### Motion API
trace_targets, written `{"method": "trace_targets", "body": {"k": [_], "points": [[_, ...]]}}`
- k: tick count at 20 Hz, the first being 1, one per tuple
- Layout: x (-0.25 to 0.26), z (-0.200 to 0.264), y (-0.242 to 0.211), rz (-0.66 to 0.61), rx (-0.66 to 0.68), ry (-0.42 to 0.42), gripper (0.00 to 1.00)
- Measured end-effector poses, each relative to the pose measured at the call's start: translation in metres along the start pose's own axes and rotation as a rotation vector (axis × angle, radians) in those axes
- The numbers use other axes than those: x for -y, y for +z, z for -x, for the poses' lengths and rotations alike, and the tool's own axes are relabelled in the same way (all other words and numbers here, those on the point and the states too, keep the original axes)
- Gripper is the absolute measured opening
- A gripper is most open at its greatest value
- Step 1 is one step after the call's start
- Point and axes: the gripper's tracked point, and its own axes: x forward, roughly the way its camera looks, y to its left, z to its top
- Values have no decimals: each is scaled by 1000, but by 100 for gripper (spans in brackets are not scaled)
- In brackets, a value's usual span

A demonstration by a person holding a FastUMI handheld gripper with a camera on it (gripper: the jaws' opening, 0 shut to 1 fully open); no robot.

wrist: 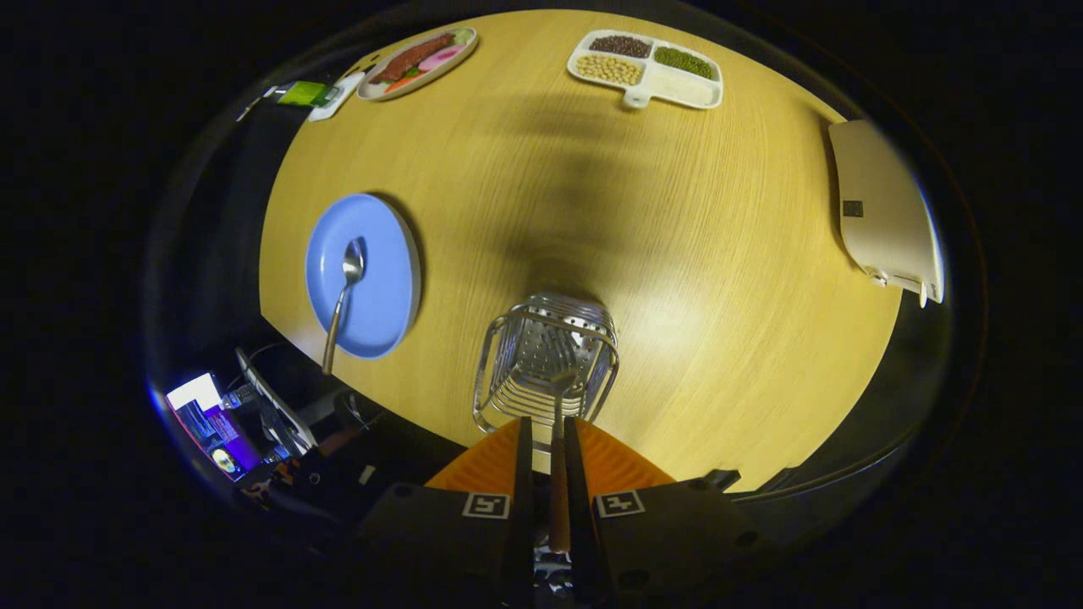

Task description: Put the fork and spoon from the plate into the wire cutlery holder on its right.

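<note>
At left of centre, the spoon (343,300) lies on the plate (385,254) on the counter (677,254). At lower centre, the gripper (547,423) is clamped on the fork (560,406), poised above the holder (546,359). Next move: lower and release, then fetch the spoon.

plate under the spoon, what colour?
Plain light blue, no pattern. The round blue plate holding the metal spoon shows clearly in the gripper view, left of the wire holder.
</note>
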Motion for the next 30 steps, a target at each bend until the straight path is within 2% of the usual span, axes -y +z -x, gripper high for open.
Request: {"method": "trace_targets", "body": {"k": [4, 5, 10, 16, 21, 30], "points": [[-26, 24, 17, -43, 215, 70, 39], [-36, 28, 20, -50, 252, 90, 48], [-112, 30, 25, -78, 365, 218, 48], [-206, -22, 25, -77, 339, 321, 48], [-242, -83, 34, -91, 303, 272, 48], [-246, -162, 41, -130, 231, 150, 48]]}}
